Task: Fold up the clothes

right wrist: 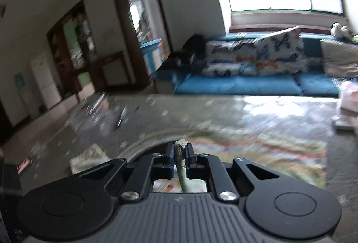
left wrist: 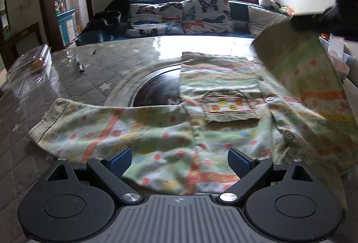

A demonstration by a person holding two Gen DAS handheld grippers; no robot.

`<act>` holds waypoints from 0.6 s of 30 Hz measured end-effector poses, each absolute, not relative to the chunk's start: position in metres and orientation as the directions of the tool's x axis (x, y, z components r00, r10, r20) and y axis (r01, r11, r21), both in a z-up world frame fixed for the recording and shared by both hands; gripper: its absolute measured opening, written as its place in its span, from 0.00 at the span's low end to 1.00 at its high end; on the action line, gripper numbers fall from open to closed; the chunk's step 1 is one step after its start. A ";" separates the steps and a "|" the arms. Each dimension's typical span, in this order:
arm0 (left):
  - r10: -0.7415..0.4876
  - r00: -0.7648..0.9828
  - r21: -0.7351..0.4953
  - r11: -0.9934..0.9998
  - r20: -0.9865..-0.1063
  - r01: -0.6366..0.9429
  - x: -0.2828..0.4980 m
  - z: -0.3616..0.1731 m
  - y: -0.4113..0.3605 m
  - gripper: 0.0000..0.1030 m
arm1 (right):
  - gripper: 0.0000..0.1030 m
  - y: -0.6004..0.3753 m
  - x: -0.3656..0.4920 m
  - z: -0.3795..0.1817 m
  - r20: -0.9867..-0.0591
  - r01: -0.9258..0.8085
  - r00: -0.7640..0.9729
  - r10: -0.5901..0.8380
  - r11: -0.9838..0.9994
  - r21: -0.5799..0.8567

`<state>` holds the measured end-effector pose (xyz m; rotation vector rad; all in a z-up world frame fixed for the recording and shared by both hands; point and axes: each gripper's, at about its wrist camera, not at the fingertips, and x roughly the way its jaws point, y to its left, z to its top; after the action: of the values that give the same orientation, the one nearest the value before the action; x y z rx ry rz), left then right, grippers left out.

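A pale green flowered shirt [left wrist: 170, 128] with a chest pocket [left wrist: 230, 106] and buttons lies spread on the quilted table cover [left wrist: 94, 64]. My left gripper [left wrist: 180, 159] hovers open just over its near edge, blue pads [left wrist: 122, 160] wide apart, nothing between them. At the upper right my right gripper [left wrist: 322, 19] holds one side of the shirt [left wrist: 302, 64] lifted off the table and carried over the rest. In the blurred right wrist view my right gripper [right wrist: 180, 151] is shut on a bunched fold of the shirt [right wrist: 180, 146], with the flat part of the shirt [right wrist: 257, 149] below.
A black pen [left wrist: 79, 65] and a clear plastic package [left wrist: 33, 59] lie at the table's far left. A dark round patch [left wrist: 161, 90] shows beside the shirt. Behind the table stands a blue sofa [right wrist: 246, 84] with butterfly cushions [left wrist: 201, 14]. Bags and boxes [right wrist: 349, 104] sit at the right.
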<state>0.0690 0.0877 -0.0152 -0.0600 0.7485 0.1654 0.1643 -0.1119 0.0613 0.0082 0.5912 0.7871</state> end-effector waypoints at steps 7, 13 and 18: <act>0.151 0.709 -0.002 0.978 -0.689 -0.209 0.069 -0.018 0.099 0.92 | 0.18 -0.090 0.151 0.034 -0.577 -0.716 0.440 0.688 0.656 0.237; 0.149 0.717 0.002 0.979 -0.681 -0.202 0.074 -0.014 0.096 0.92 | 0.32 -0.105 0.150 0.039 -0.586 -0.727 0.444 0.678 0.655 0.206; 0.139 0.730 0.003 0.983 -0.670 -0.185 0.080 -0.009 0.089 0.92 | 0.39 -0.134 0.152 0.036 -0.639 -0.719 0.462 0.615 0.682 0.136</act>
<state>0.0797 0.0893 -0.0088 -0.0659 0.7318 0.1789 0.1515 -0.1344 0.0360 -0.1606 0.7159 0.8246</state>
